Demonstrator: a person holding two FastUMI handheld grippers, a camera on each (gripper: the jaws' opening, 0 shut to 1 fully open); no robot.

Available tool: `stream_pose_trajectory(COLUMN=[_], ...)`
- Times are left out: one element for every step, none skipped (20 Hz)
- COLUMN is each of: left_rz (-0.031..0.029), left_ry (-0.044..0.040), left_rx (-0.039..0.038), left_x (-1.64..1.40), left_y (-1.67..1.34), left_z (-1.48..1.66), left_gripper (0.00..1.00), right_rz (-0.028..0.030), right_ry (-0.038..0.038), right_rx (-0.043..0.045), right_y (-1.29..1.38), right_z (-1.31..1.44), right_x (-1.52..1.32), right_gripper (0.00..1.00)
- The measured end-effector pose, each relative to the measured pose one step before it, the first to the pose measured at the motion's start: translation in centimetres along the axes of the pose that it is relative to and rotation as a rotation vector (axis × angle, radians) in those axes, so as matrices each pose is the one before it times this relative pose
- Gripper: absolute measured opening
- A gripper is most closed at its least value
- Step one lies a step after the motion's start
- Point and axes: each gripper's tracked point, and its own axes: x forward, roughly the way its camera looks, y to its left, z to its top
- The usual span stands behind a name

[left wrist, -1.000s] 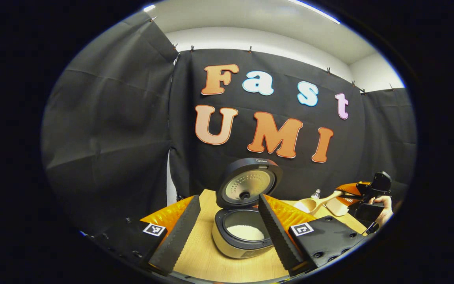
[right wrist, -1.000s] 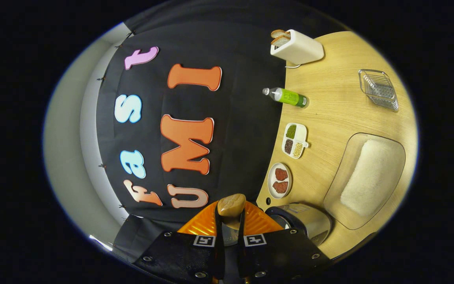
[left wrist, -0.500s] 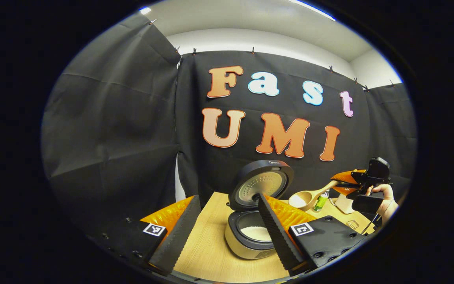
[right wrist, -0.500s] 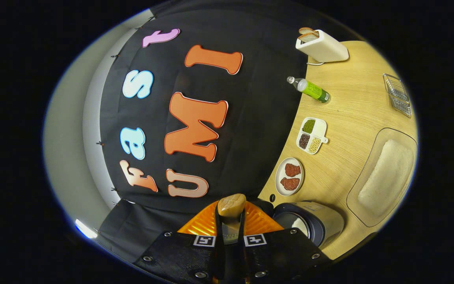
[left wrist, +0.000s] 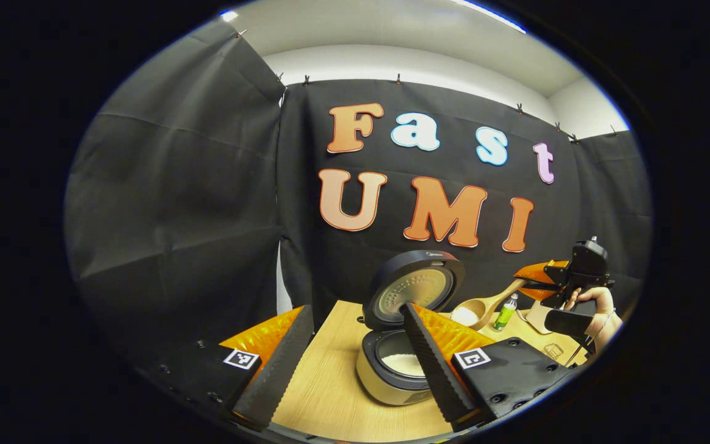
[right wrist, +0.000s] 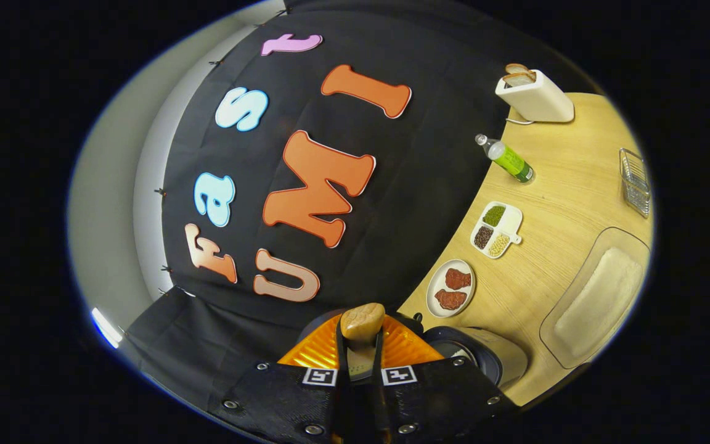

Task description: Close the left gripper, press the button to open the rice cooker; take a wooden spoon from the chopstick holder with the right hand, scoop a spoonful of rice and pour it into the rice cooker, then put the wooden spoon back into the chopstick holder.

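So I've got the right gripper [right wrist: 359, 364] clamped on the wooden spoon [left wrist: 481, 308], rice loaded, hovering just beside the open rice cooker [left wrist: 395, 364], left gripper [left wrist: 355, 361] spread wide, next I need to tip it in over the pot.

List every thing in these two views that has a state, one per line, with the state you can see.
rice cooker: lid up, rice inside.
wooden spoon: held in the air, rice in its bowl.
right gripper: shut on the spoon's handle.
left gripper: open, holding nothing.
toaster: bread in its slots.
bottle: standing, capped.
clear tub: uncovered, rice in it.
divided dish: all three sections filled.
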Motion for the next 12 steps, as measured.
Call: stream_pose_trajectory(left_rz=[0.00161, 0.00031, 0.00036, 0.00083, 0.00036, 0.00042, -0.00101, -0.00002, 0.0, 0.00024, 0.00064, 0.00114], left_ry=[0.00029, -0.00015, 0.00007, 0.00046, -0.00049, -0.00051, 0.00113, 0.00336, 0.00192, -0.0004, -0.00085, -0.0011], left_rx=[0.00117, 0.00242, 0.00239, 0.00154, -0.00006, -0.00174, -0.00227, -0.0015, -0.00064, 0.00069, 0.00212, 0.00283], left_x=[-0.023, -0.103, 0.062, -0.012, 0.007, -0.042, 0.013, -0.028, -0.056, -0.001, 0.015, -0.011], left_y=[0.116, 0.055, 0.117, 0.082, 0.096, 0.083, 0.005, 0.064, 0.059, -0.008, 0.011, 0.018], left_z=[0.031, 0.038, -0.013, 0.02, 0.0, 0.08, -0.022, 0.017, -0.067, -0.008, 0.11, 0.152], left_gripper=[0.98, 0.98, 0.98, 0.98, 0.98, 0.98, 0.98, 0.98, 0.98, 0.98, 0.97, 0.98], right_rz=[0.00314, 0.00321, 0.00263, 0.00292, 0.00111, 0.00164, -0.00117, -0.00264, -0.00063, 0.00264, 0.00366, 0.00364], right_ry=[-0.00145, -0.00156, -0.00105, -0.00267, -0.00133, -0.00002, -0.00241, -0.00272, -0.0043, -0.00252, -0.00032, 0.00025], right_rx=[-0.01346, -0.01297, -0.01203, -0.00805, -0.00829, -0.01223, -0.01386, -0.01697, -0.01773, -0.01692, -0.01215, -0.00547], right_y=[0.202, 0.099, 0.152, 0.03, 0.058, 0.237, 0.135, 0.148, 0.098, 0.168, 0.246, 0.259], right_z=[-0.042, -0.146, 0.194, -0.072, -0.096, -0.088, -0.042, -0.077, -0.054, 0.021, 0.014, -0.082], right_x=[-0.033, -0.033, 0.029, -0.217, -0.006, 0.071, 0.057, -0.014, 0.018, -0.063, 0.01, 0.134], right_gripper=[0.12, 0.12, 0.12, 0.12, 0.12, 0.12, 0.12, 0.12, 0.12, 0.12, 0.12, 0.12])
